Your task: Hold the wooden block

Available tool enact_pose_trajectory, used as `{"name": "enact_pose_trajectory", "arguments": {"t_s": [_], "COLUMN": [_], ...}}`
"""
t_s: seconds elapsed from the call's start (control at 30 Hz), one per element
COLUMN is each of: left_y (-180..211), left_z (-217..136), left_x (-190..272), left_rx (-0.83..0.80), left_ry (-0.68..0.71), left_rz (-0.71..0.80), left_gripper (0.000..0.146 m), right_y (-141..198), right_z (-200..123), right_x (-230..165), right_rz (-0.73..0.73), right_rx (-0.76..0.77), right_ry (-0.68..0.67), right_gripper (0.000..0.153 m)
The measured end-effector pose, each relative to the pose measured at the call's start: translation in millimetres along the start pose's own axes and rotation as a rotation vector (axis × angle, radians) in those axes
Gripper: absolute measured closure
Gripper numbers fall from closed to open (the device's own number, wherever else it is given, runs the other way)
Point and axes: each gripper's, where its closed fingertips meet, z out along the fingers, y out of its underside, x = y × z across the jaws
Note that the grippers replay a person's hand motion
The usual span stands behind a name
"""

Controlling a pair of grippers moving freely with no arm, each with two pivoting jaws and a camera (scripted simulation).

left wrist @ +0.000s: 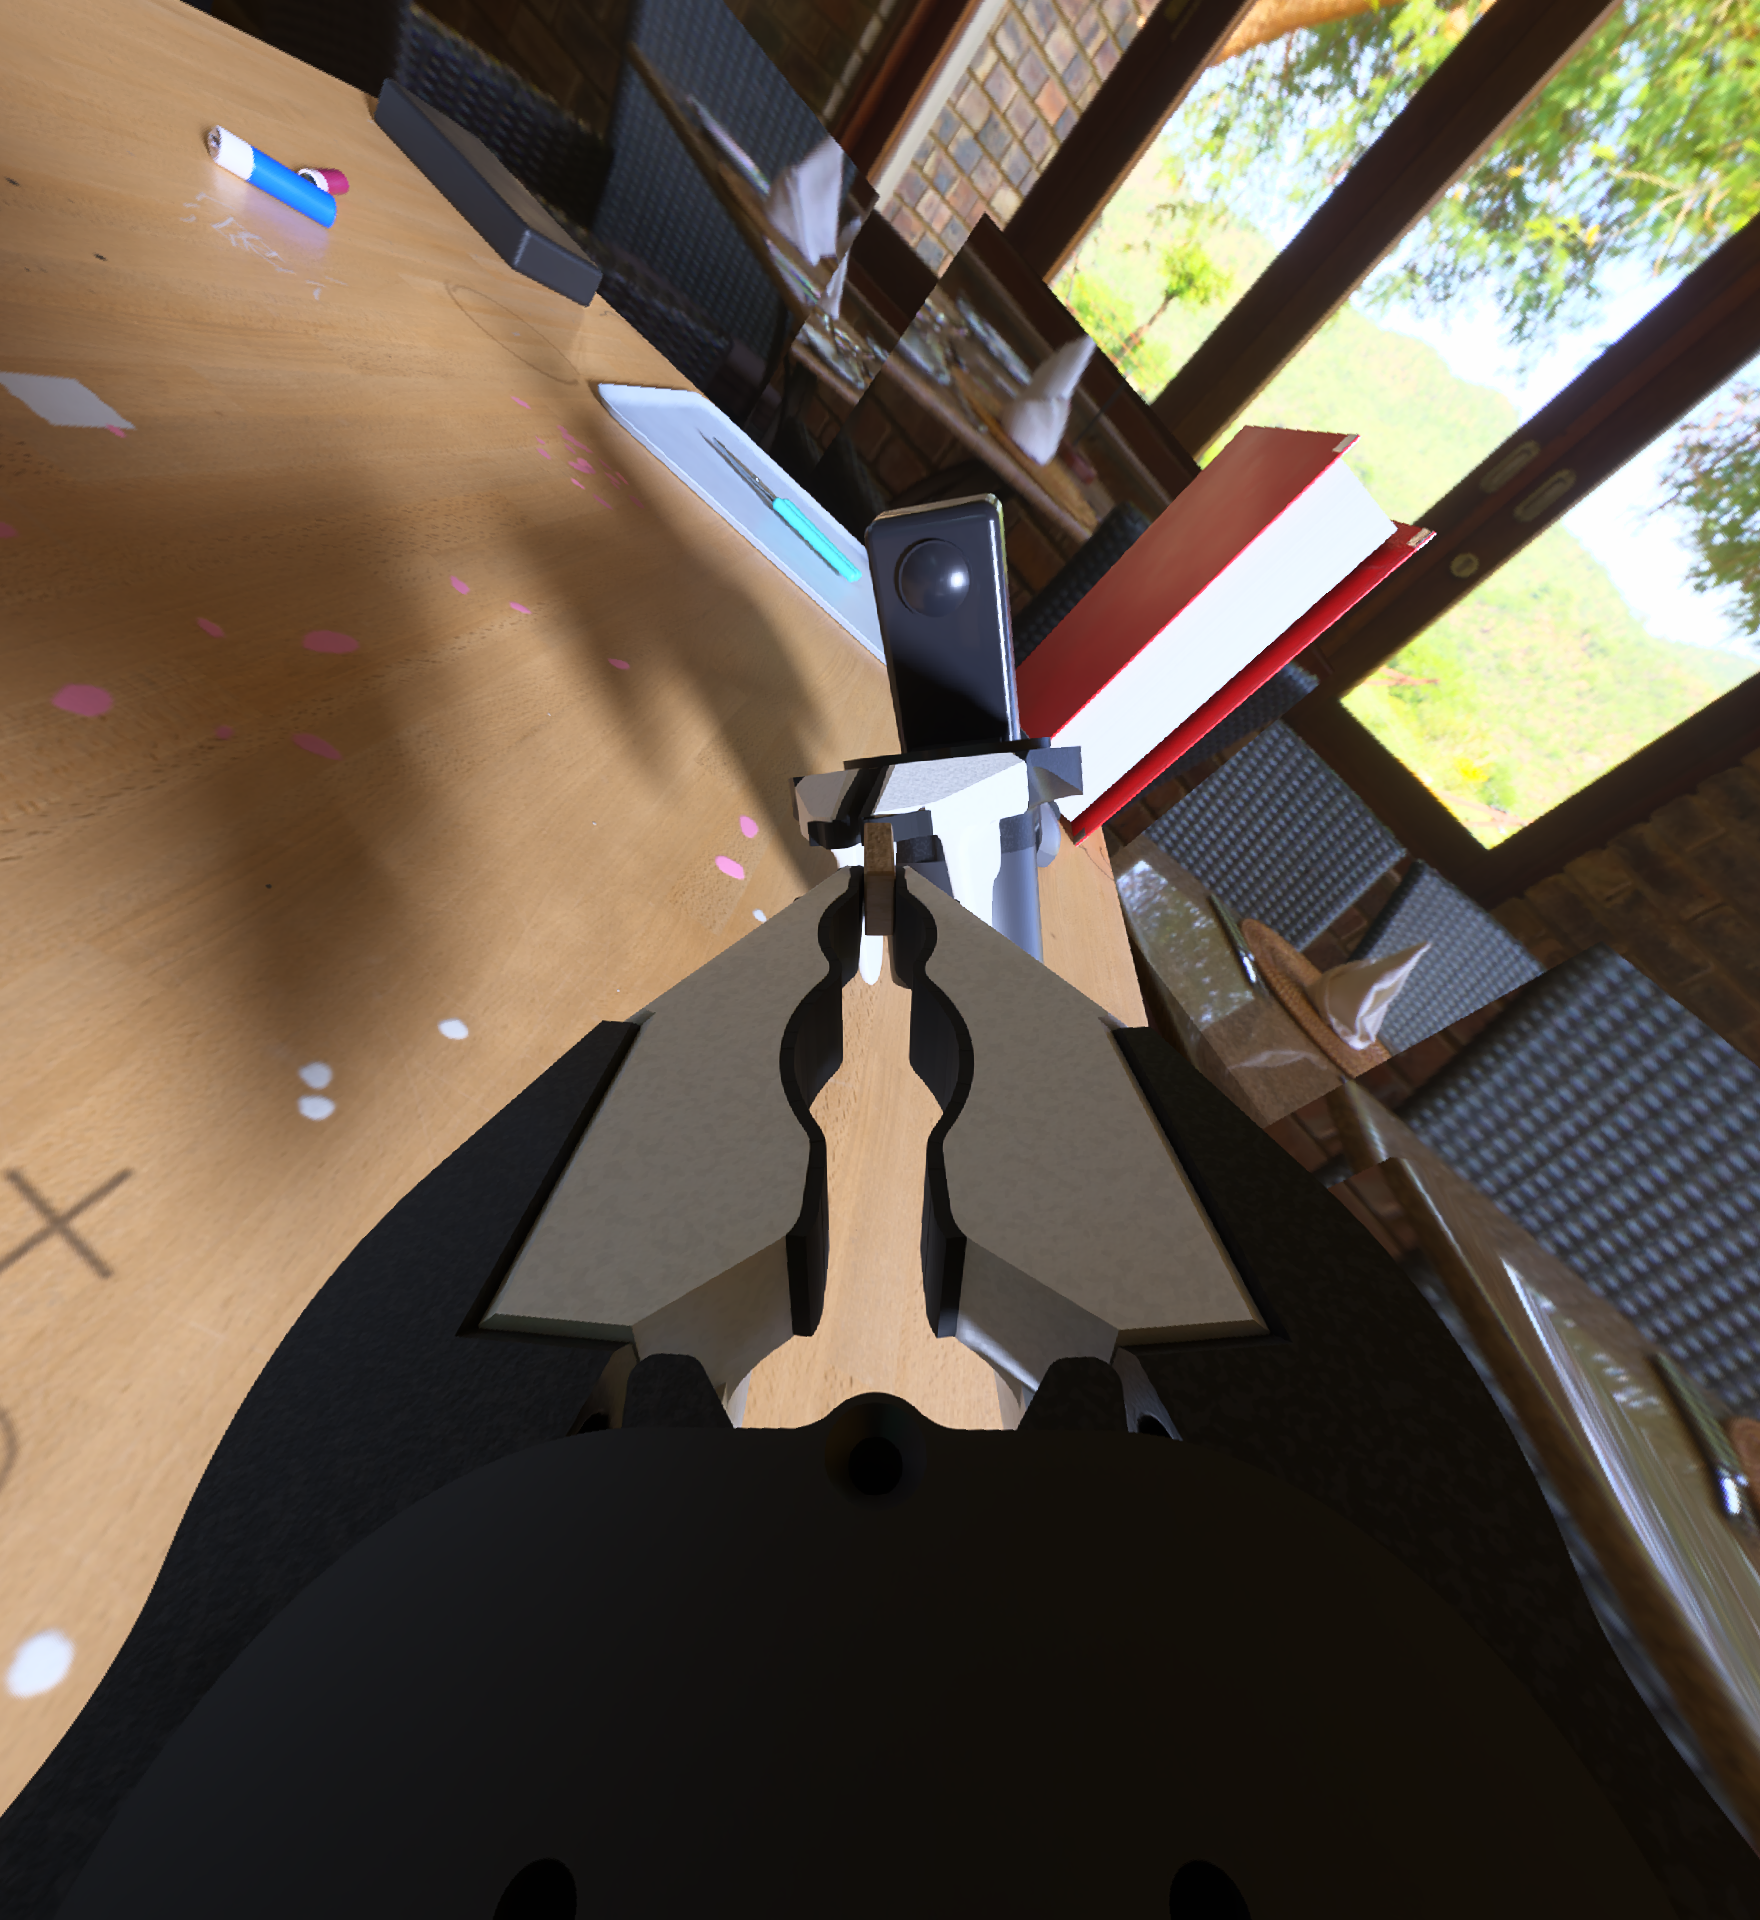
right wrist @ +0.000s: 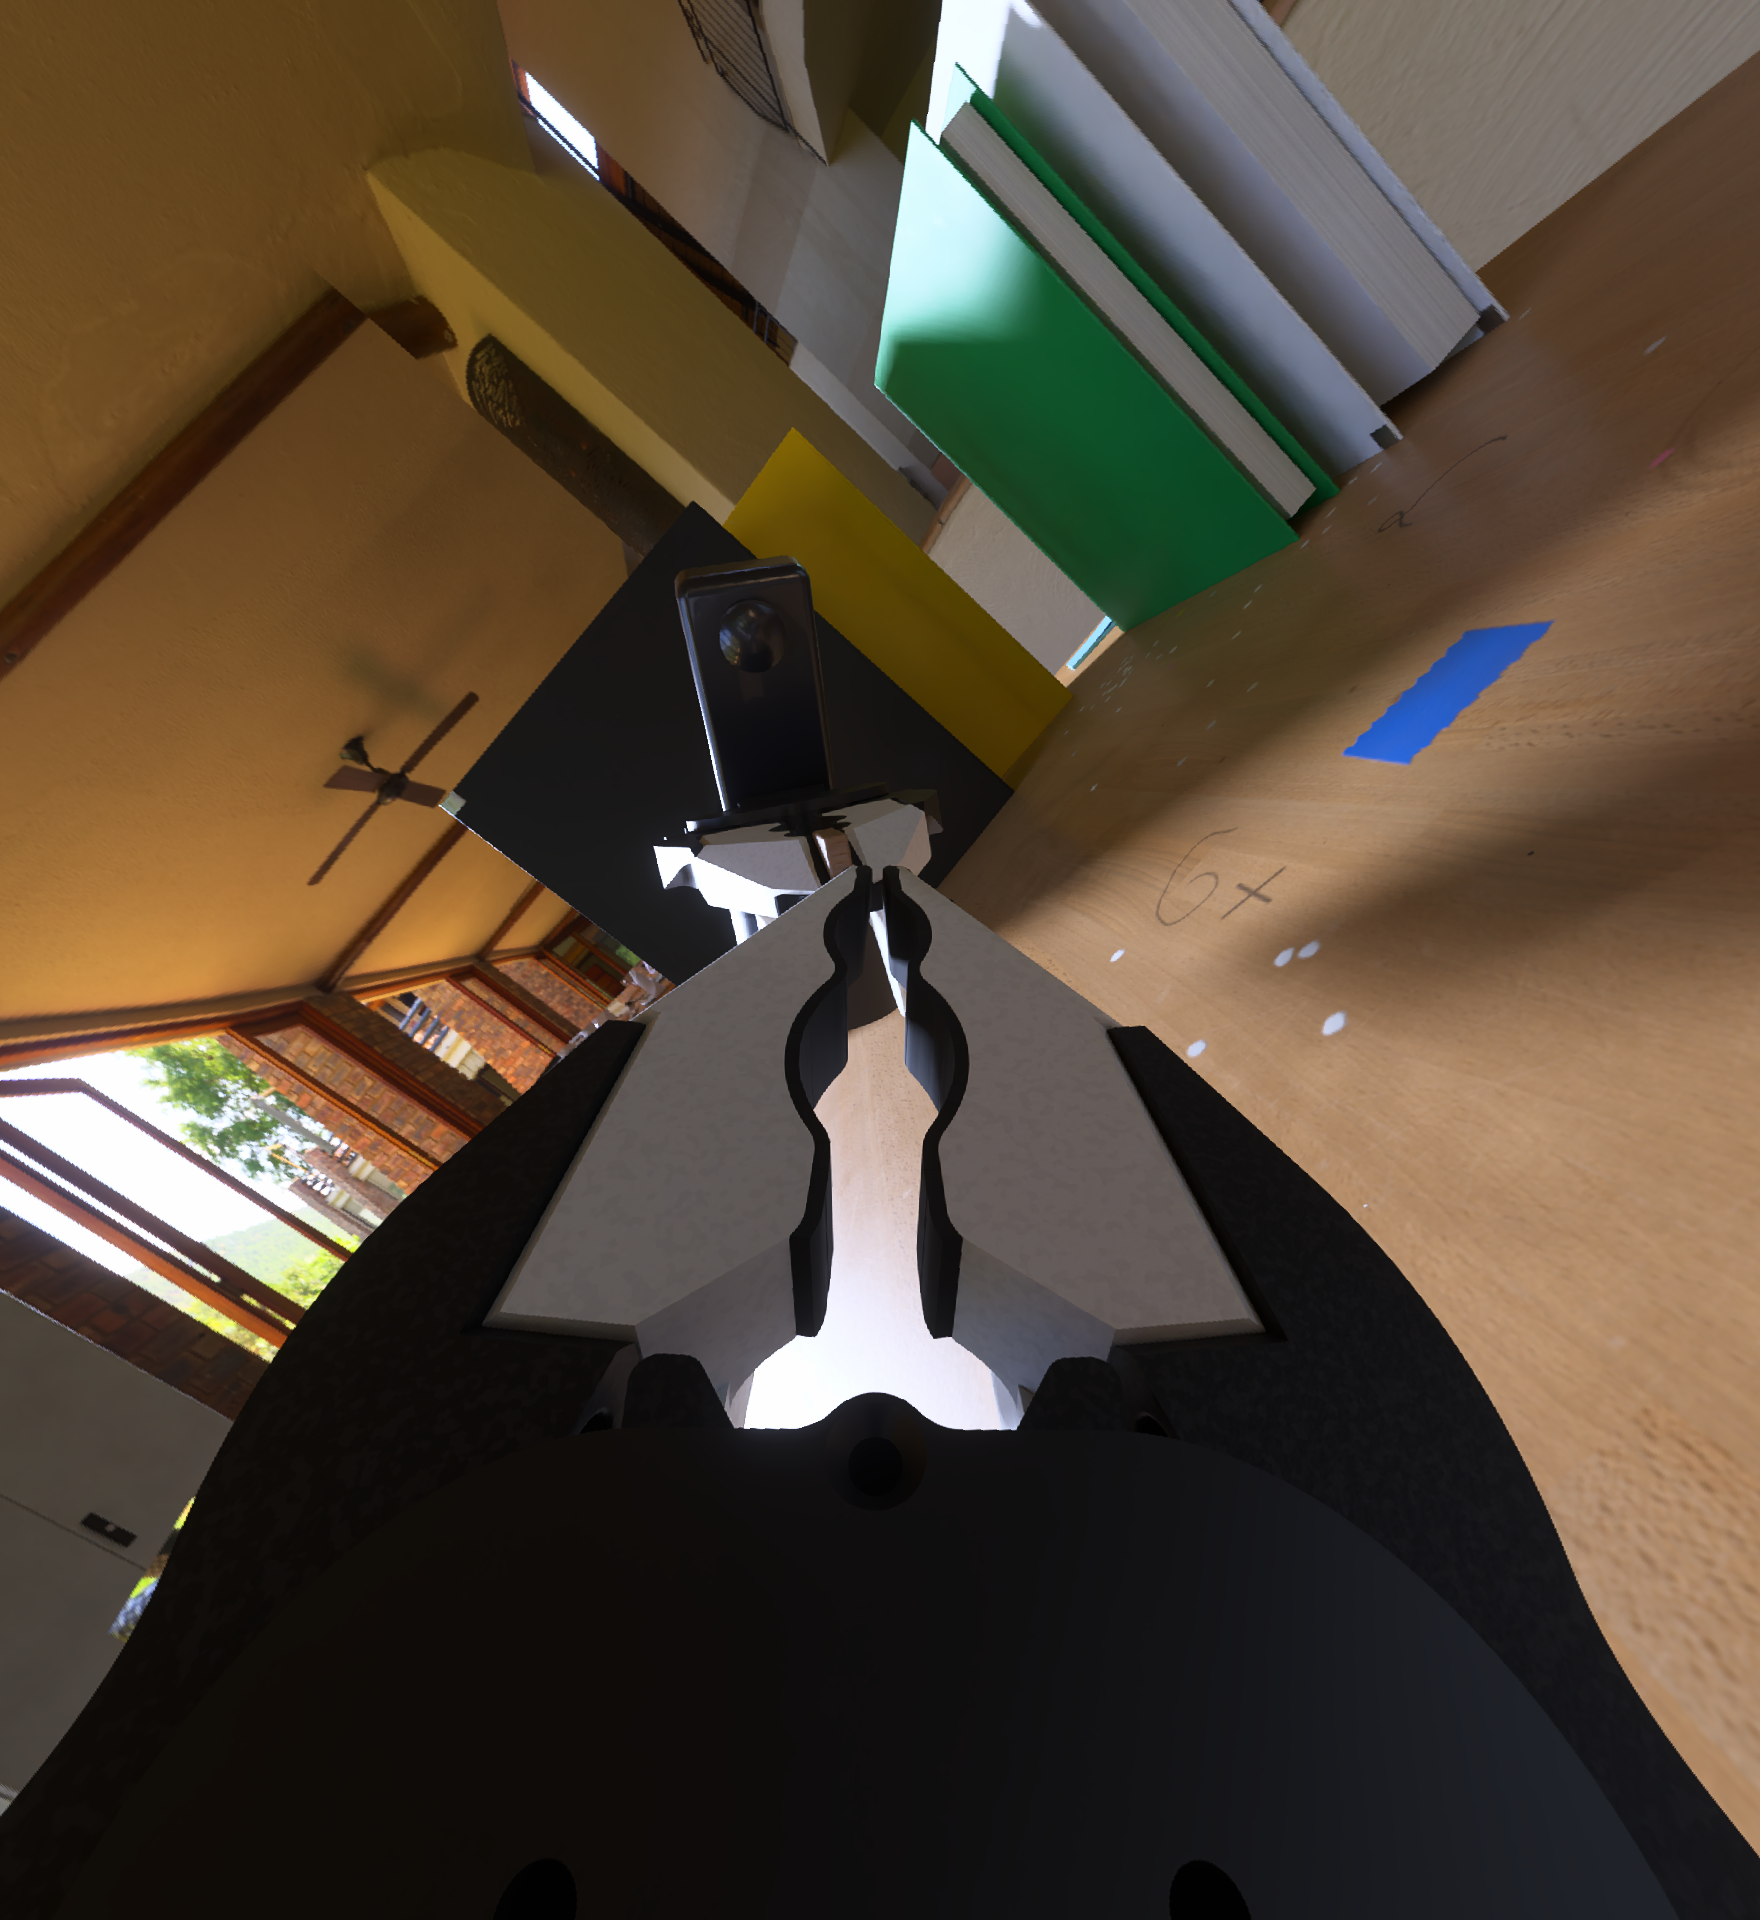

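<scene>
Frame centre: the small tan wooden block [left wrist: 878, 868], long axis upright, is pinched by both the left gripper [left wrist: 878, 883] and the right gripper [right wrist: 878, 883]; pen marks lie on the light wooden table [left wrist: 232, 727].

Two grippers, left gripper [left wrist: 878, 883] and right gripper [right wrist: 878, 883], one wooden block [left wrist: 878, 844], one red book [left wrist: 1219, 613], one green book [right wrist: 1084, 416], one tray [left wrist: 668, 436], one blue marker [left wrist: 278, 177].

Red book [left wrist: 1146, 613], green book [right wrist: 1052, 436], blue tape [right wrist: 1447, 691], pink-speckled tan table [left wrist: 336, 540].

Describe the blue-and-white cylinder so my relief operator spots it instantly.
On the wooden tabletop, look near the far edge beside the flat dark grey box. The small blue-and-white cylinder lies flat there, the only round item, with a pink tip.
</scene>
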Motion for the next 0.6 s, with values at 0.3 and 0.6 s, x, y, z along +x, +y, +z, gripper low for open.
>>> {"name": "enact_pose_trajectory", "arguments": {"t_s": [0.3,0.6], "left_y": [-0.5,0.4], "left_z": [-15.5,-35.4], "left_x": [0.4,-5.6], "left_rx": [0.005,-0.032], "left_ry": [0.004,-0.046], "left_rz": [0.002,0.008], "left_gripper": [0.142,0.142], "right_y": [5.2,14.5], "right_z": [14.9,33.6], "right_x": [-5.5,-0.9], "right_rz": [-0.010,0.027], "right_rx": [0.007,-0.010], "right_ry": [-0.059,-0.034], "right_gripper": [0.150,0.145]}}
